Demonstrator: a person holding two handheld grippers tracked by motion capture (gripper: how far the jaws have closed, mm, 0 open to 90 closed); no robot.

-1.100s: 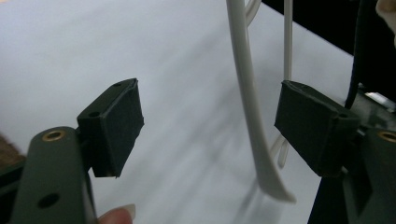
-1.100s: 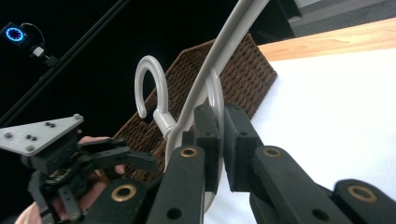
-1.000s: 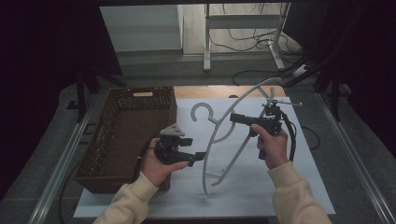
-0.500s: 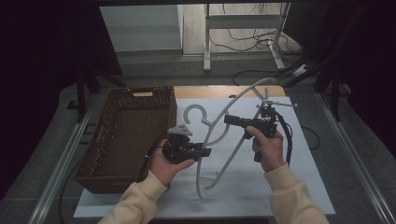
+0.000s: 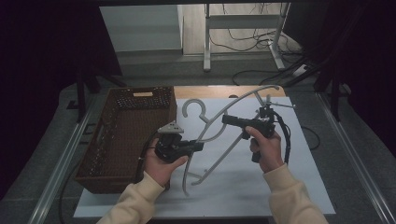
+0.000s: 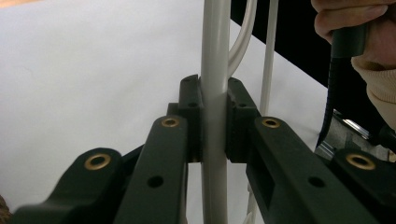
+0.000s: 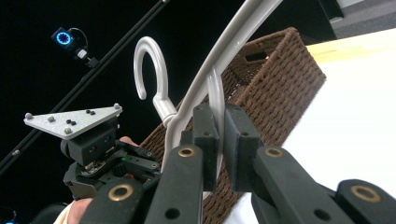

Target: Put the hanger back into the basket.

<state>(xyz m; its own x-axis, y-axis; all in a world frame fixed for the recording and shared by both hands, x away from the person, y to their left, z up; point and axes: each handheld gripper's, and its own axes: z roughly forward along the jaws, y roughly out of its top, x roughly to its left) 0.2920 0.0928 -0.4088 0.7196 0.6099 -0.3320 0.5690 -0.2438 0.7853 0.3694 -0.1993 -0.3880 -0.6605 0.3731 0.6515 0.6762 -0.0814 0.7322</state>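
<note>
My left gripper (image 5: 198,146) has just closed on the white hanger (image 5: 219,135). My right gripper (image 5: 226,119) squeezes it too. It is up off the table (image 5: 299,186), but not in the brown basket (image 5: 107,154) yet.

In the left gripper view, the left gripper (image 6: 214,119) has just closed its black jaws and clamps them on an upright pale bar of the white hanger (image 6: 214,56), over the white surface (image 6: 93,79), with a hand (image 6: 359,28) gripping a black handle at upper right.
</note>
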